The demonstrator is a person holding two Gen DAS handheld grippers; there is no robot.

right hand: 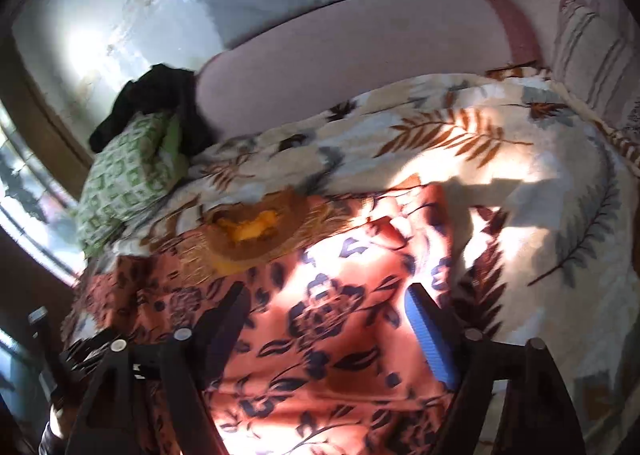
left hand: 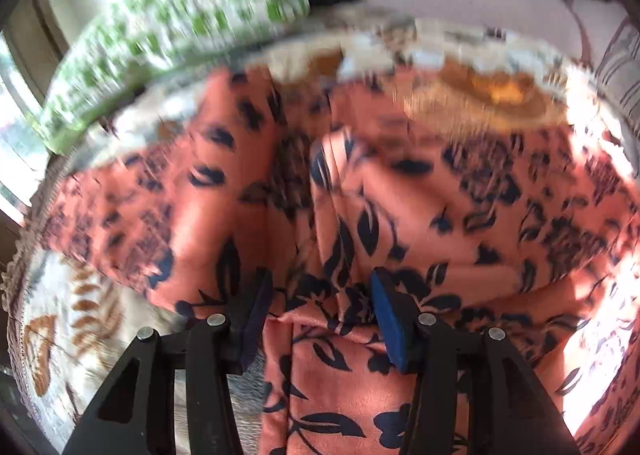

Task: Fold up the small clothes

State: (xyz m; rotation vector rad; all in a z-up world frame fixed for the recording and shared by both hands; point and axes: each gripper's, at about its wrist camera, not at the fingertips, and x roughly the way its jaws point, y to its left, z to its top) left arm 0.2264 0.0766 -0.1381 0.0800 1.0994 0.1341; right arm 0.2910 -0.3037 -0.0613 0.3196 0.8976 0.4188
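Observation:
A salmon-orange garment with a dark navy flower print (left hand: 420, 195) lies spread on a bed; it also fills the lower middle of the right wrist view (right hand: 320, 335). It has a gold embroidered neckline (left hand: 492, 99) at its far edge, also seen in the right wrist view (right hand: 256, 235). My left gripper (left hand: 316, 295) is open, its blue-padded fingers straddling a raised fold of the cloth. My right gripper (right hand: 328, 303) is open just above the garment's sunlit part, holding nothing.
The bed carries a cream blanket with rust leaf print (right hand: 460, 135). A green-and-white checked pillow (right hand: 128, 183) and a black cloth (right hand: 152, 95) lie at the far left. Pale pillows (right hand: 360, 47) lie behind. A window (right hand: 24, 191) is at left.

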